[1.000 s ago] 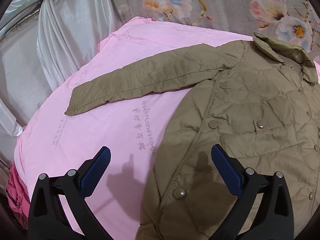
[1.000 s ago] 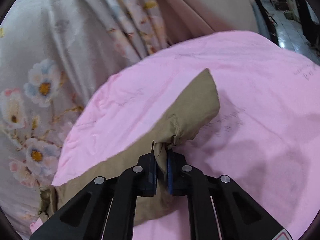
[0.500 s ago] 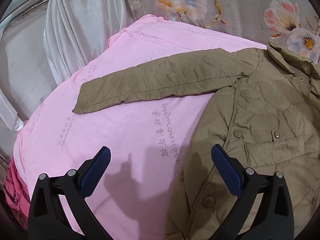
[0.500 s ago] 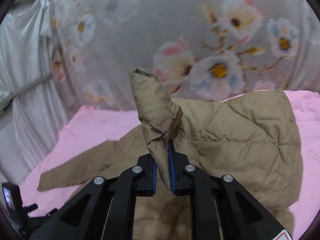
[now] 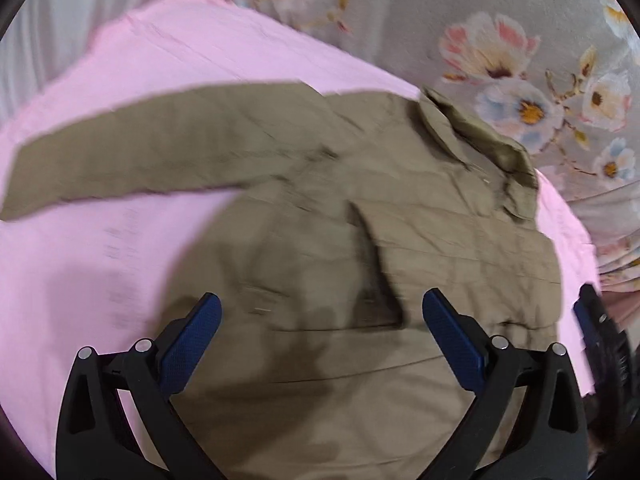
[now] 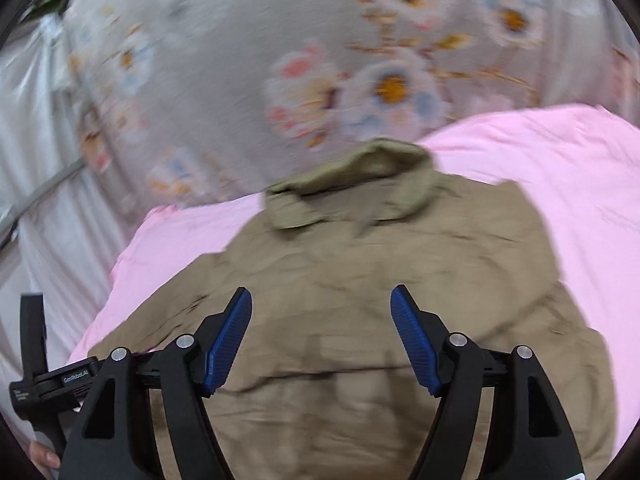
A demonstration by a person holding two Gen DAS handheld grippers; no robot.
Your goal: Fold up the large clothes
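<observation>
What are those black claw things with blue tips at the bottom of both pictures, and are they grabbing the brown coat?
Those claws are two hand-held grabbers that a person carries, one in each hand. Each has a small camera looking along its fingers, so each picture is that grabber's own view. In one picture you see the left gripper with its black arms and blue ribbed pads. The other shows the right gripper. Below them lies a quilted olive-brown jacket on a pink sheet. One sleeve stretches out sideways; the other side is already folded over the body. Behind hangs a grey flowered curtain. Nothing is held now: the left gripper's jaws stand wide open, and the right gripper's jaws are opening, with nothing between them.
</observation>
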